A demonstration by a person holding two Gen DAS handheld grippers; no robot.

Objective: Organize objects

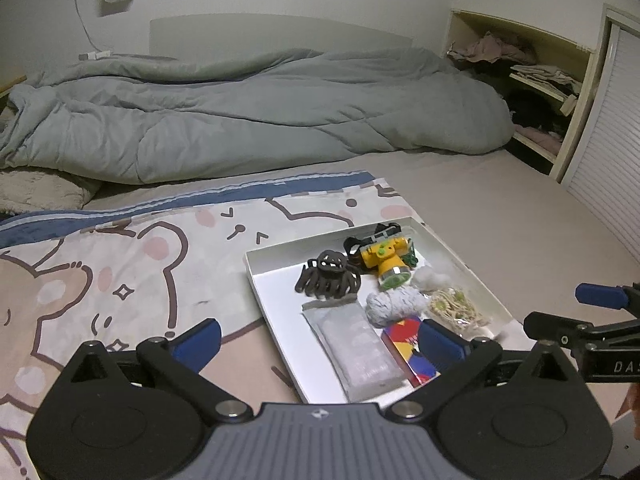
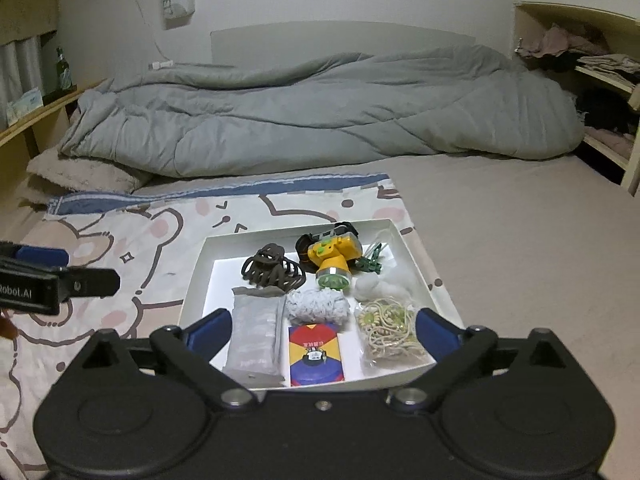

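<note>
Both claws spread and empty, right claw (image 2: pixel 323 330) nearer, straight over white tray (image 2: pixel 412 256) on bed at twelve o'clock, tray's long axis running away; left claw (image 1: pixel 318 344) off its seven o'clock corner.

Left gripper (image 1: pixel 318 338): black linkage arms, silver pivot screws, blue pads, grey ribbed centre plate with small logo. Right gripper (image 2: pixel 324 330): same black build, blue pads, white lettering on its side.

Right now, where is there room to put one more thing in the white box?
The white box has bare floor along its left wall, beside the brown hair claw and grey packet. The right half is crowded. Outside, the bear blanket lies bare.
</note>
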